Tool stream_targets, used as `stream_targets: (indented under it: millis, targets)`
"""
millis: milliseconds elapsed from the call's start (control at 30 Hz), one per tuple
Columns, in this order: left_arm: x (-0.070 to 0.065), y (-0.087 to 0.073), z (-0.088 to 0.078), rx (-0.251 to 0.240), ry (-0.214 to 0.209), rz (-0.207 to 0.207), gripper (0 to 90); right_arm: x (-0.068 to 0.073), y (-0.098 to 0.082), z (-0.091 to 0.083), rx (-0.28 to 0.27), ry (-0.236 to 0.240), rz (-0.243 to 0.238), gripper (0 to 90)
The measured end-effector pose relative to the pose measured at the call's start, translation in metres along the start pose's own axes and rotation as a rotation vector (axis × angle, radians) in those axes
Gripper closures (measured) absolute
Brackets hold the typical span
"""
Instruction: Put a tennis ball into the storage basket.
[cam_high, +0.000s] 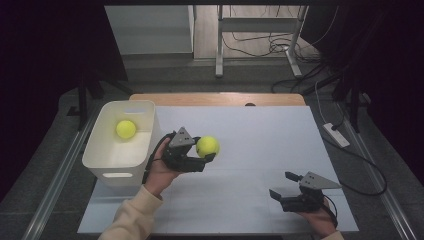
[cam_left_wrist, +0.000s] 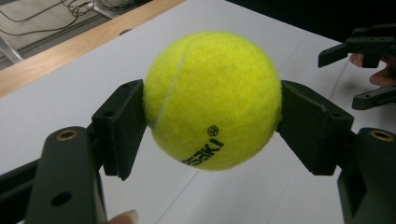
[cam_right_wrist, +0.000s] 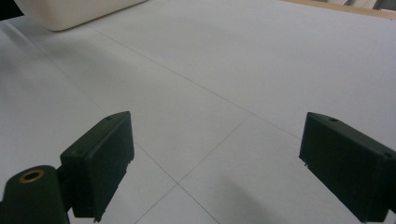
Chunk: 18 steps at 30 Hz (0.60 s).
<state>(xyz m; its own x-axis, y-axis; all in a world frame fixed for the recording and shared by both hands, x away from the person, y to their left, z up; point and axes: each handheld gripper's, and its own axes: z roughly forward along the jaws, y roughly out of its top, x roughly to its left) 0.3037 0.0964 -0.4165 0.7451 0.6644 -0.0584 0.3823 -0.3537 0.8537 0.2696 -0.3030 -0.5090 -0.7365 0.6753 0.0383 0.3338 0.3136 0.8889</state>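
A yellow tennis ball (cam_high: 207, 146) (cam_left_wrist: 212, 98) is clamped between the two black pads of my left gripper (cam_high: 204, 149) (cam_left_wrist: 211, 116), held a little above the white table sheet (cam_high: 250, 150) just right of the bin. A second yellow tennis ball (cam_high: 126, 129) lies inside the white plastic bin (cam_high: 117, 167) at the table's left. My right gripper (cam_high: 284, 186) (cam_right_wrist: 217, 163) rests low near the front right of the sheet, its jaws spread wide with nothing between them. That right gripper (cam_left_wrist: 362, 70) also appears far off in the left gripper view.
The bin's corner (cam_right_wrist: 70, 14) shows at the top left of the right gripper view. A wooden table edge (cam_high: 215, 98) runs along the back. Cables and a power strip (cam_high: 336, 134) lie on the floor to the right, with metal frame legs (cam_high: 219, 45) behind.
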Motion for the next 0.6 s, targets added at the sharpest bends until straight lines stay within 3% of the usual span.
stream_targets:
  millis: [600]
  targets:
    - [0.005, 0.005, -0.015, -0.03, 0.024, -0.009, 27.6, 0.0, 0.0, 0.0, -0.002, -0.001, 0.001, 10.3]
